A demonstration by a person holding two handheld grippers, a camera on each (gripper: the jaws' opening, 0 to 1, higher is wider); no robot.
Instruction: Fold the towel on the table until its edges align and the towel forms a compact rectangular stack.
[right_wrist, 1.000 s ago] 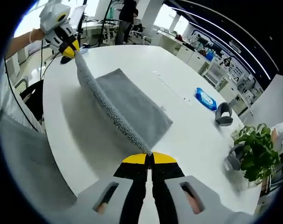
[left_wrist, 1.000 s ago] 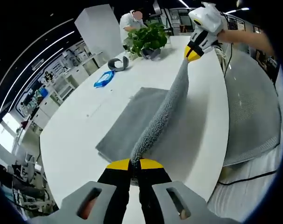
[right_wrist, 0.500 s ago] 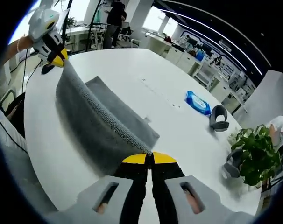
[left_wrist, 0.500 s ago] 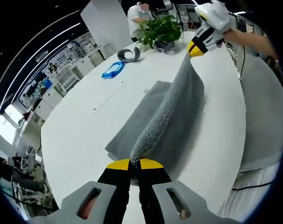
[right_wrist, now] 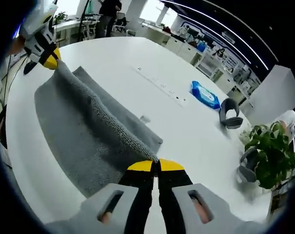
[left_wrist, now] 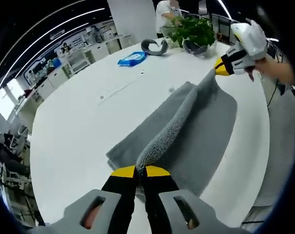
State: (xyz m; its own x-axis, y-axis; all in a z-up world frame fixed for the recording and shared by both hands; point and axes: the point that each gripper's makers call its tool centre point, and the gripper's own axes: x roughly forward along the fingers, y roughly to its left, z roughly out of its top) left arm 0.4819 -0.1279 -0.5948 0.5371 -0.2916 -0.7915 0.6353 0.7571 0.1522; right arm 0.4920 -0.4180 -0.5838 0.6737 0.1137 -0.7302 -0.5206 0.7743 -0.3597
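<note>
A grey towel lies on the white table, its near half lifted into a ridge between the two grippers. My left gripper is shut on one corner of the towel. The right gripper comes into the left gripper view at the upper right, holding the other corner. In the right gripper view the towel spreads to the left, my right gripper is shut on its corner, and the left gripper pinches the far corner at the upper left.
A blue wipes pack, a grey headset and a potted plant stand at the table's far end. The plant, headset and pack appear on the right in the right gripper view. People stand in the background.
Both grippers have carried the towel's lifted edge across over the flat half and lower; the hanging fold now drapes down on the table on the near side.
</note>
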